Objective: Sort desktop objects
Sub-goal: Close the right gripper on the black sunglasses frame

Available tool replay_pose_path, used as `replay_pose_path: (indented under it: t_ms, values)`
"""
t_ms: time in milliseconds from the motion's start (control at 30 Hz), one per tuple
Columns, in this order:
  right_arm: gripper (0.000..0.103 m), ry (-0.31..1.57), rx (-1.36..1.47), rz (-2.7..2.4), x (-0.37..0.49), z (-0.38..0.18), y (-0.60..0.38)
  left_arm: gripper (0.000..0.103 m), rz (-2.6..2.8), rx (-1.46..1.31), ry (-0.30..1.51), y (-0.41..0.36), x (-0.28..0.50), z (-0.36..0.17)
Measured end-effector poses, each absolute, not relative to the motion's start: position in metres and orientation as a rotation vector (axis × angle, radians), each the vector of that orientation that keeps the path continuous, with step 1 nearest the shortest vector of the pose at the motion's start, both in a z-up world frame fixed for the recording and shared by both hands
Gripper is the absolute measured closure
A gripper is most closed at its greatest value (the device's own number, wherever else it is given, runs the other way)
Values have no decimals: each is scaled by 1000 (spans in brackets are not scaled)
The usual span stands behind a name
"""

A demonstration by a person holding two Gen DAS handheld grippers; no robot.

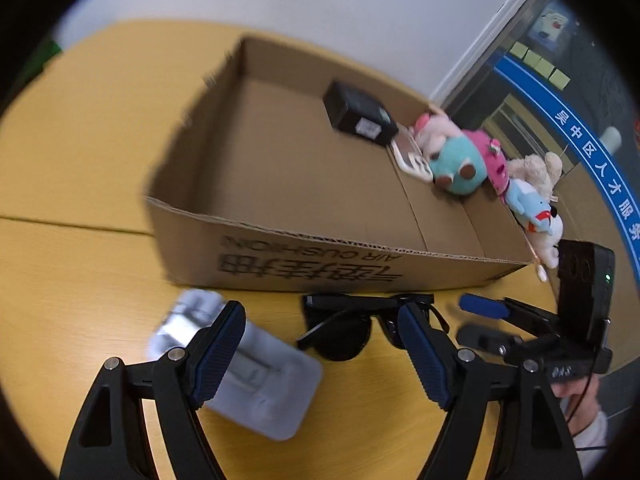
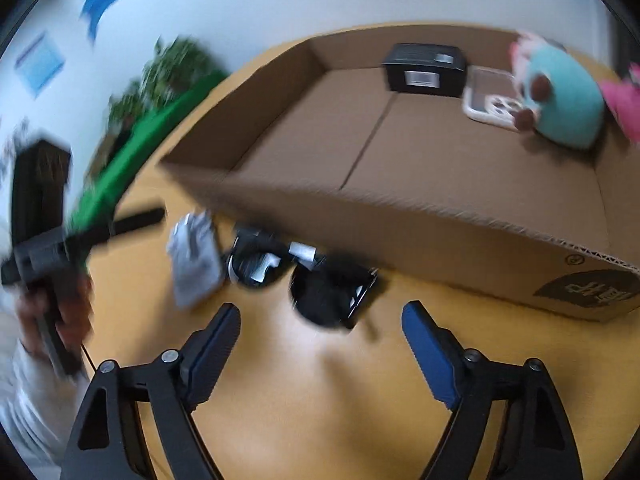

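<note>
Black sunglasses [image 1: 344, 332] lie folded on the yellow table in front of a cardboard box [image 1: 280, 264]. My left gripper [image 1: 320, 312] is open just above them, its fingers either side, and the right finger covers part of one lens. A white moulded plastic tray [image 1: 248, 364] lies partly under the left finger. In the right wrist view, my right gripper [image 2: 322, 312] is open with nothing between its pads, and the sunglasses [image 2: 332, 296] lie just beyond its tips. The tray [image 2: 194, 264] lies to their left.
The box [image 2: 400, 224] holds a small black carton [image 1: 356, 114], a white-framed flat item [image 1: 412, 160] and a teal plush [image 1: 460, 164]. More plush toys [image 1: 532, 196] hang over its right wall. My right gripper [image 1: 476, 322] shows beside the sunglasses, with a hand [image 1: 576, 392] below it.
</note>
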State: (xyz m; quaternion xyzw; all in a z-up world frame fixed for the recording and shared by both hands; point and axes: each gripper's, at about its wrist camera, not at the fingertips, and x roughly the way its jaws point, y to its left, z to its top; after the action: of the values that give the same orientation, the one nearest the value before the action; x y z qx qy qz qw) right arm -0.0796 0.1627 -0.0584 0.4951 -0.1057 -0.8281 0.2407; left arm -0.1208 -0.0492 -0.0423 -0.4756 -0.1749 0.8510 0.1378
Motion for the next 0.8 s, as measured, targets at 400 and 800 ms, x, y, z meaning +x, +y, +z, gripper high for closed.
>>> replay_pose_path:
  t_ms: [400, 800]
  values:
    - [73, -423, 1381, -2202, -103, -93, 166, 68, 2312, -1552, -523, -23, -142, -79]
    - [78, -258, 1181, -2271, -35, -65, 177, 74, 2235, -1286, -333, 23, -101, -28]
